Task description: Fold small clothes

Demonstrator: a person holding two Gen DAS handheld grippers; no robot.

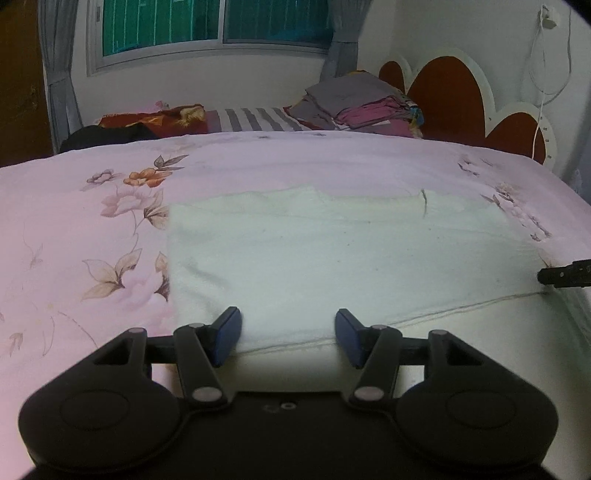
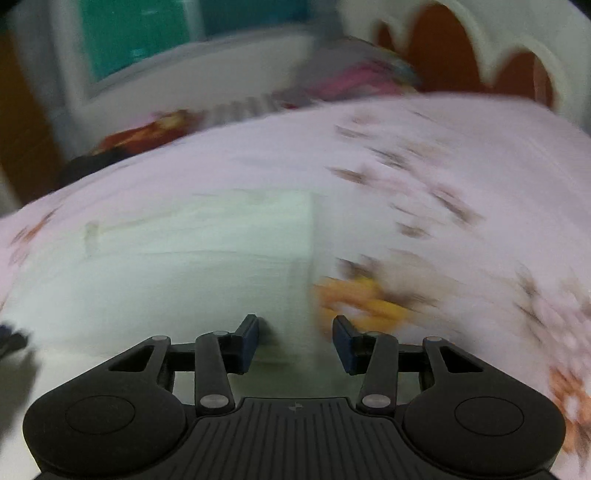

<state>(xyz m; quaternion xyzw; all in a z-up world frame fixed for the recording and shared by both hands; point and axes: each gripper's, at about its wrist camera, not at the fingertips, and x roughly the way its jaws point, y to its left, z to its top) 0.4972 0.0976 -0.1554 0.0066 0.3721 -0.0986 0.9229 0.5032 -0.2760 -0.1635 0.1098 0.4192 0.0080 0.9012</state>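
Observation:
A pale white cloth (image 1: 332, 258) lies flat on the pink floral bedspread (image 1: 74, 240), with a seam line running along its near part. My left gripper (image 1: 288, 321) hovers over the cloth's near left part. Its jaws stand apart and its blue pads (image 1: 225, 336) press on nothing. The right wrist view is blurred. There the same cloth (image 2: 184, 266) fills the left half, and my right gripper (image 2: 295, 325) is open above the cloth's near right edge. A fingertip of the right gripper (image 1: 565, 277) shows at the right border of the left wrist view.
A stack of folded grey and pink clothes (image 1: 362, 107) sits at the far side by the red-and-white headboard (image 1: 447, 96). Dark and red fabrics (image 1: 147, 122) lie at the far left below the window (image 1: 207, 26). A white cable (image 1: 543, 74) hangs on the wall.

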